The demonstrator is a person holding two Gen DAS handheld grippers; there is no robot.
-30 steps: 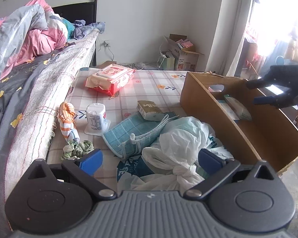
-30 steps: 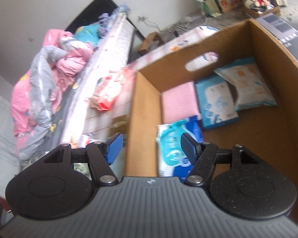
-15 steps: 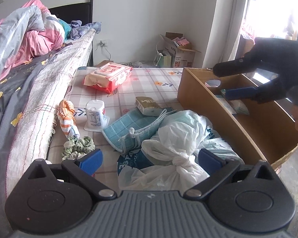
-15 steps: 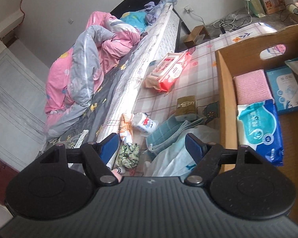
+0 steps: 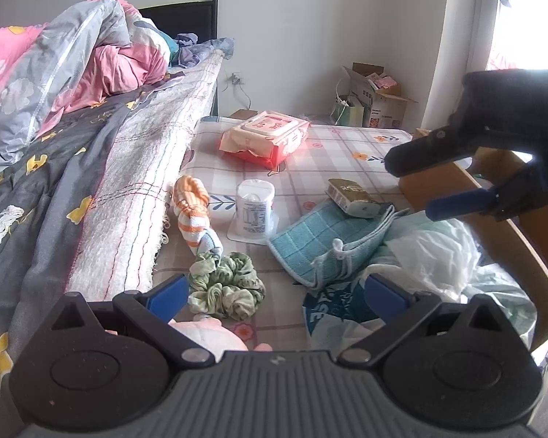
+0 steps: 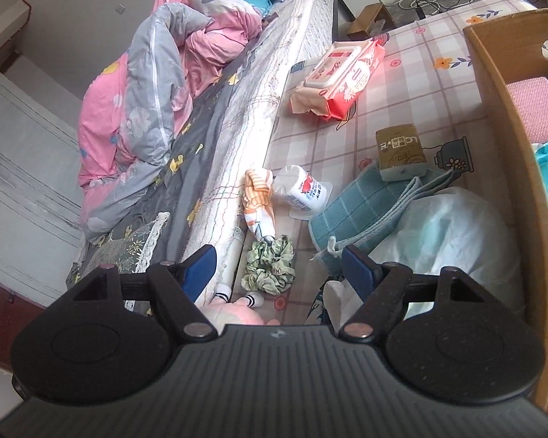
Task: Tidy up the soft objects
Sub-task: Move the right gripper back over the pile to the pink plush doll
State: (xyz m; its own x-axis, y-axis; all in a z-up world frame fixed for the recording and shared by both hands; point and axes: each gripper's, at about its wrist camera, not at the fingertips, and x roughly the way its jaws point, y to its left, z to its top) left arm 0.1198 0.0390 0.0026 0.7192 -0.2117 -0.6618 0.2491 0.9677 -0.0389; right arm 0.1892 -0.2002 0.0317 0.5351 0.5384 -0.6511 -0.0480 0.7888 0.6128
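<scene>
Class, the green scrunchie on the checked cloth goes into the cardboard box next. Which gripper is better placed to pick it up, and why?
Probably left. The left gripper is open with the green scrunchie just ahead of its fingers. The right gripper, also open and empty, hangs farther off, near the cardboard box.

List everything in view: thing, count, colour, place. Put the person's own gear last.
Wet-wipes pack: 1, red and cream, far on the checked table cover.
Small plastic bottle: 1, white, mid-table.
Rolled striped sock: 1, orange and white, by the bed edge.
Fabric scrunchie: 1, green, near the left gripper.
Folded waffle cloth: 1, teal, mid-table.
Tissue packet: 1, olive, on the cloth's far end.
Knotted plastic bag: 1, white, beside the box.
Cardboard box: 1, brown, on the right; holds a pink cloth.
Plush toy: 1, pink, mostly hidden.
Quilt: 1, pink and grey, on the bed.
Left gripper: blue pads, open.
Right gripper: blue pads, open.
</scene>
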